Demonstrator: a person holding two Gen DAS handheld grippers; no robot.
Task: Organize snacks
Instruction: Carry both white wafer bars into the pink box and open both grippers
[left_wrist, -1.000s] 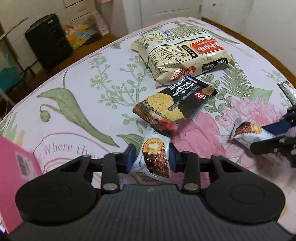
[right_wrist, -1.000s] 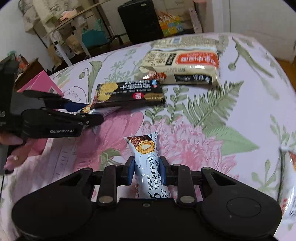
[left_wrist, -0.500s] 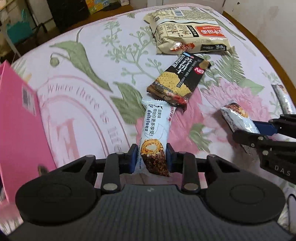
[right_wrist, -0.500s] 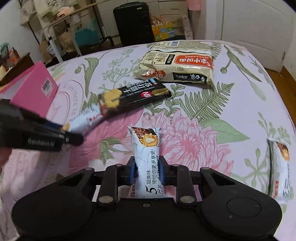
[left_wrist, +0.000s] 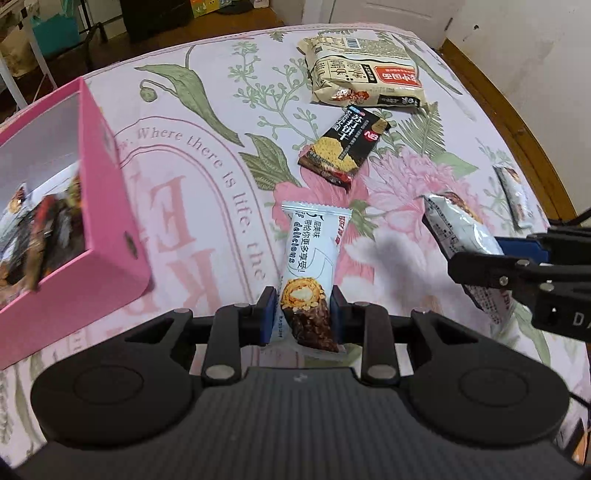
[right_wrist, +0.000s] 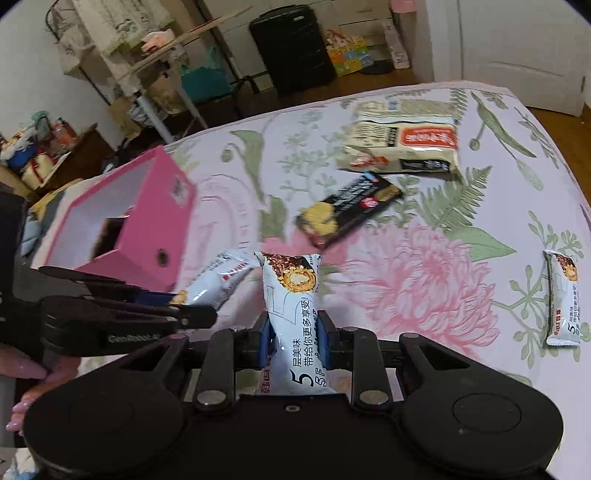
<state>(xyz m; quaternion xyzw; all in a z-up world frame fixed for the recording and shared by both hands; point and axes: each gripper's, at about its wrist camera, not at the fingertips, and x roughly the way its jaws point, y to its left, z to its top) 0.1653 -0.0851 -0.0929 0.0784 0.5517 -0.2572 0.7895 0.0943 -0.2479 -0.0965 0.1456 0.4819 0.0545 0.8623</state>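
Left-wrist view, left to right. At 9 o'clock stands the open pink cardboard box, with several wrapped snacks already lying inside it. At 6 o'clock the left gripper is clamped on the lower end of a white-wrapped chocolate wafer bar, which points up toward 12 o'clock above the floral bedspread. Between 12 and 1 o'clock lie a black biscuit packet and, beyond it, a large cream noodle bag, both loose on the bedspread. At 3 o'clock the right gripper enters, pinching a second white wafer bar. A third wafer bar lies near the bed's right edge.

Right-wrist view. The pink box sits at 10 o'clock, the left gripper at 9 o'clock between box and camera; the right gripper's fingers are closed on its bar at 6 o'clock.

Judged step: carrying both bars to the box. To do it well, the left bar should go first, since that gripper is nearer the box; lift it above the near wall, bring it over the open interior, then release. The right gripper should wait clear, so the two tools do not collide above the opening. Thin foil may slip or twist, so keep a firm hold until each bar is well inside.
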